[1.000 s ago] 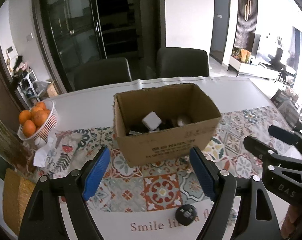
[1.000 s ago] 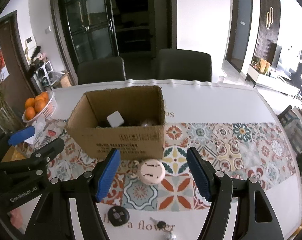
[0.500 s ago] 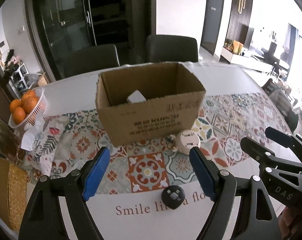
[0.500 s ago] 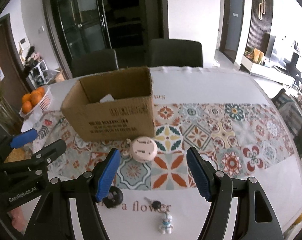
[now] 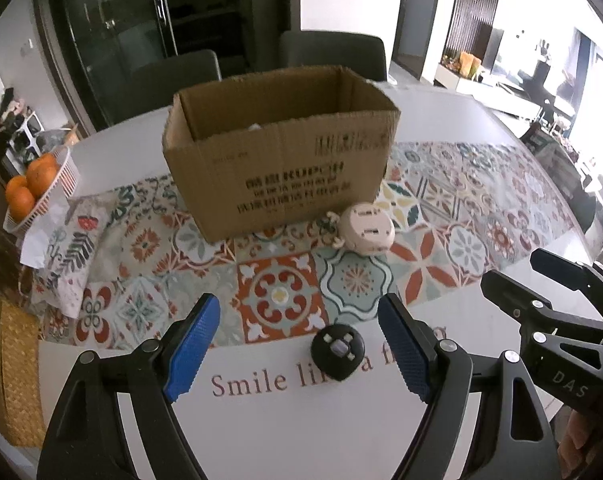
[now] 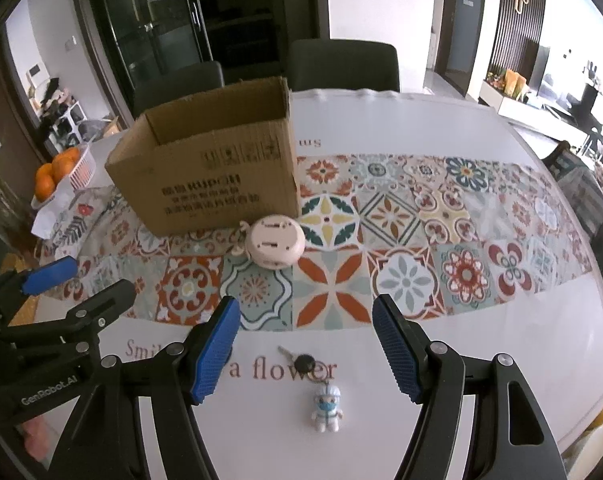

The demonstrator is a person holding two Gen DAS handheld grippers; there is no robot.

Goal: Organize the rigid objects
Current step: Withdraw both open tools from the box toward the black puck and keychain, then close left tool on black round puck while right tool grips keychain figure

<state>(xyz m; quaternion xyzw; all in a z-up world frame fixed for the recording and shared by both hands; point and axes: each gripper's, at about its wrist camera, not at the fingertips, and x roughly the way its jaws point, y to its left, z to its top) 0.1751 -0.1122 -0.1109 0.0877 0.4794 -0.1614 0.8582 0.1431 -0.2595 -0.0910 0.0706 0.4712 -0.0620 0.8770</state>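
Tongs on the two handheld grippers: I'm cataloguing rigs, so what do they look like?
Both the left tongs and the right tongs are matte black frames with silver rivets and ribbed blue pads. White lettering marks the sides: "GenRobot.AI" on the left, "DAS" on the right. No cables or sleeves show.

Matt brown cardboard box (image 5: 277,160) stands on a glossy, smooth patterned tablecloth (image 5: 285,300); before the box lies a smooth cream plastic disc (image 5: 367,229); gripper pads (image 5: 191,342) are blue, ribbed rubber
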